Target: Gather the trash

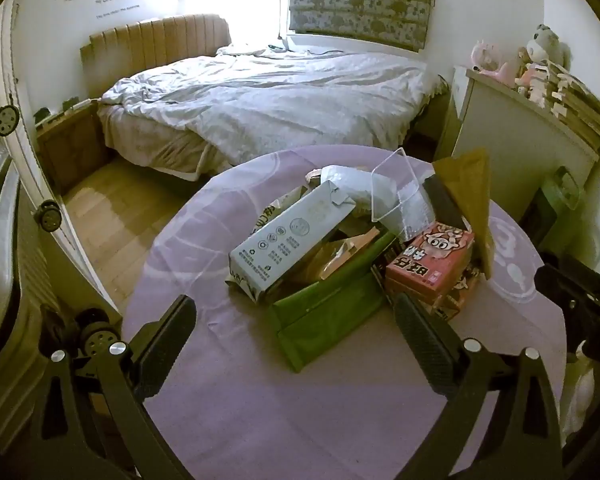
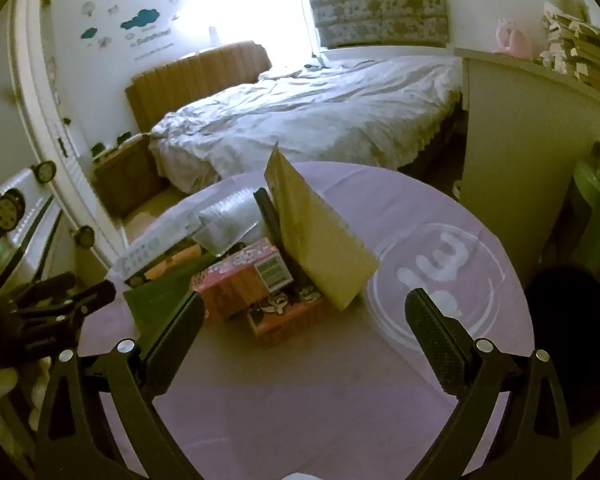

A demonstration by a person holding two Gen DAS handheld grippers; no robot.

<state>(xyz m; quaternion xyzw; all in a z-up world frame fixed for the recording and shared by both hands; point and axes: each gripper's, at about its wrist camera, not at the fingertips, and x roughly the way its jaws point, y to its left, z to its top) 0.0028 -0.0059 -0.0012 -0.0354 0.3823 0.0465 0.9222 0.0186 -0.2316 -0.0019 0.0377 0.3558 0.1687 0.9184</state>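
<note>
Left wrist — both claws (image 1: pixel 294 322) (image 2: pixel 304 316) wide, empty | one pink carton (image 1: pixel 430 258) | one green bag (image 1: pixel 328 320)

rug (image 1: pixel 228 400): lilac, white motifs | carton (image 1: pixel 430 258): pink cartoon print | bag (image 1: pixel 328 316): green | blind (image 1: pixel 360 0): floral

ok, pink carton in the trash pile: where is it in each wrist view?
Left wrist: pink carton right of centre, on the pile's right side, between the green bag and the tilted cardboard sheet.
Right wrist: pink carton left of centre, just beyond the tip of the left-hand finger.
Shared landmark: the cardboard sheet stands right beside the carton in both views.
</note>
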